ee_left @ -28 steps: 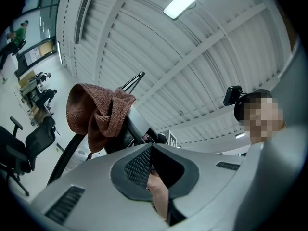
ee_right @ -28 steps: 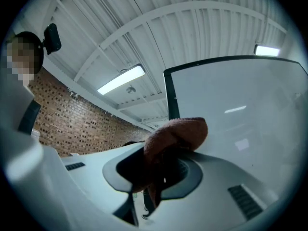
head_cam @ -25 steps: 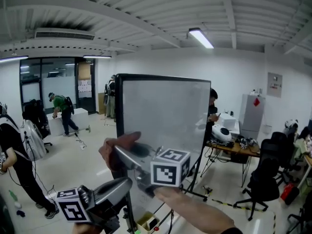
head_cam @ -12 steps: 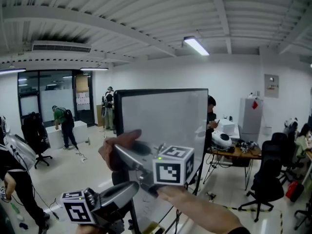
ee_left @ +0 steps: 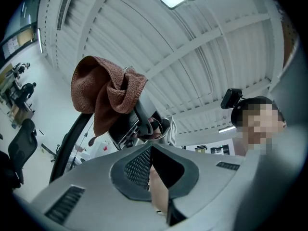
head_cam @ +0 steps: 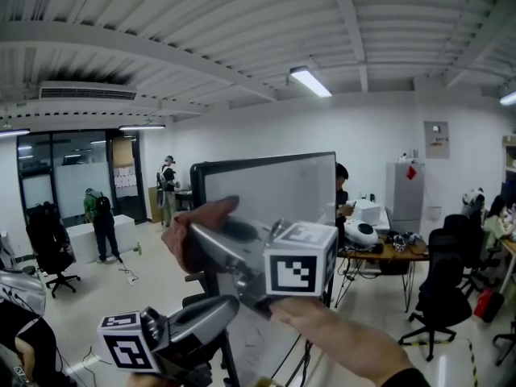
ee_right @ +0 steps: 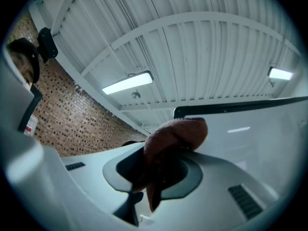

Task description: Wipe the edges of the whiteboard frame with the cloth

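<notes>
The whiteboard point(head_cam: 278, 188) stands on a stand in the middle of the head view, with a black frame point(head_cam: 196, 185) round it. My right gripper point(head_cam: 201, 236) is shut on a brown cloth point(head_cam: 181, 248) and holds it at the frame's left edge, a little below the top left corner. In the right gripper view the cloth point(ee_right: 178, 131) bulges out of the right gripper point(ee_right: 166, 153), just under the frame's top bar point(ee_right: 240, 107). My left gripper point(head_cam: 230, 303) sits lower, jaws together and holding nothing. The left gripper point(ee_left: 150, 146) looks up at the cloth point(ee_left: 108, 93).
A person point(head_cam: 341, 180) stands behind the whiteboard's right side. A desk point(head_cam: 379, 252) with gear and black office chairs point(head_cam: 443, 285) are at the right. Other people point(head_cam: 101, 216) and a chair point(head_cam: 48, 248) are far left. Ceiling lights point(head_cam: 310, 81) hang above.
The right gripper with the cloth has moved up the frame's left edge, closer to the top left corner. The head view has tilted up. The left gripper has stayed low.
</notes>
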The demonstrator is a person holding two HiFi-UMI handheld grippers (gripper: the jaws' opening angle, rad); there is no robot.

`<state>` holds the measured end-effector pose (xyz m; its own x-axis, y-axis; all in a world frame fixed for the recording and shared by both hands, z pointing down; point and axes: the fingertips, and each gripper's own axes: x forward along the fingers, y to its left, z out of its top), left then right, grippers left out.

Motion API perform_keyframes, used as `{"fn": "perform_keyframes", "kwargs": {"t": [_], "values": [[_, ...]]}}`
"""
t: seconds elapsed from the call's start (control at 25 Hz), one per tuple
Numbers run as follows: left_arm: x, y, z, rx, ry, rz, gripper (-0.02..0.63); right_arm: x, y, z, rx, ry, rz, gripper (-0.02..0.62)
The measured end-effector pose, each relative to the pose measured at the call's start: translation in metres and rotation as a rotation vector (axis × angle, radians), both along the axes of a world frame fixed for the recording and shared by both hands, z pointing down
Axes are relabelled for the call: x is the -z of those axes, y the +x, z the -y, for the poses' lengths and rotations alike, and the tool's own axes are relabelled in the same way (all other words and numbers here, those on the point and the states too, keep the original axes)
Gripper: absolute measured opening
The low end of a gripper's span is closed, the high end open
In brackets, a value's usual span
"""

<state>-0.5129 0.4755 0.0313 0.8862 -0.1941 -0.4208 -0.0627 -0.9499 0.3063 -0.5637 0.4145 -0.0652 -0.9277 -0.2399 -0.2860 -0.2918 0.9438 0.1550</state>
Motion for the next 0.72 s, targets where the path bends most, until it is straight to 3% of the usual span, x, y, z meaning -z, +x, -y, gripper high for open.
{"fn": "perform_keyframes", "kwargs": {"t": [0.72], "values": [[0.04, 0.013, 0.003, -0.173, 0.07, 0.062, -0.003, 0.061, -0.001, -0.004, -0.046, 0.122, 0.031, 0.098]]}}
